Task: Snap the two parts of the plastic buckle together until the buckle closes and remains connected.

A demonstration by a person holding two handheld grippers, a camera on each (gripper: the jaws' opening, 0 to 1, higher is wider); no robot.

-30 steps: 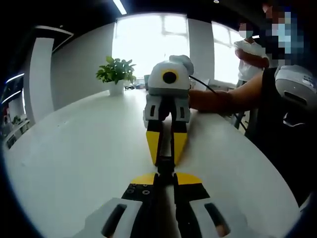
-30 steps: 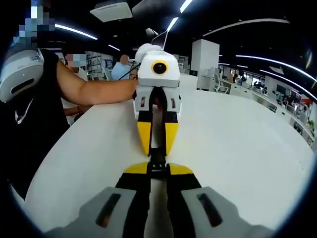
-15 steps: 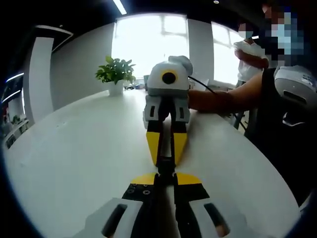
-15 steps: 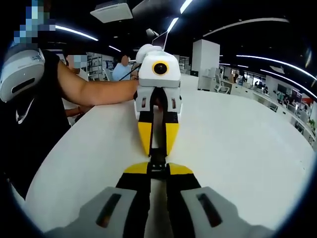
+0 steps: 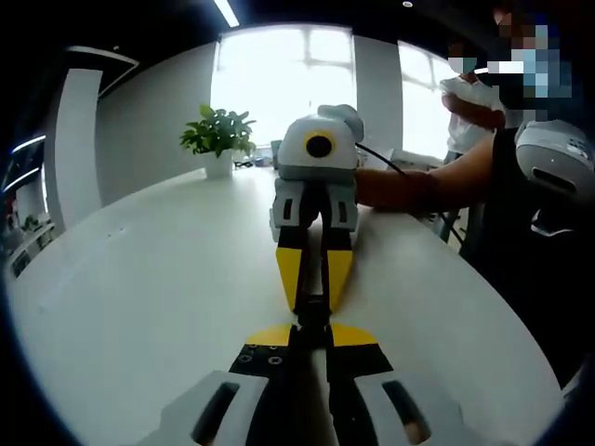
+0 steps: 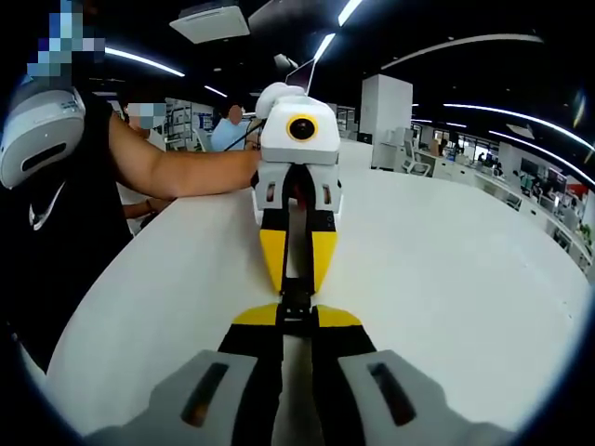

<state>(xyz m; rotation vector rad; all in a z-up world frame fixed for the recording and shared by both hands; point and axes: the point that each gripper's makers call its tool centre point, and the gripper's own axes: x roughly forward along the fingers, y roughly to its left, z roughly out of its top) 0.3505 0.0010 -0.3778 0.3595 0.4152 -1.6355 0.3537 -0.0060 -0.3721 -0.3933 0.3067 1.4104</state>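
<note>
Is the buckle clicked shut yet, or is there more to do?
Done: each tool grips one end of the black buckle. In hand: left tool and right tool face tip to tip, pressing the halves together above the white table. Left: whether it has latched is too small to tell.

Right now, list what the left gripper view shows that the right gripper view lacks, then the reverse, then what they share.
The left gripper view alone has a potted plant before a bright window. The right gripper view alone has an open office with ceiling light strips and a white pillar. Both share the white table, the left gripper and right gripper facing tip to tip, both shut on the black buckle, and a person's forearm behind the opposite gripper.
</note>
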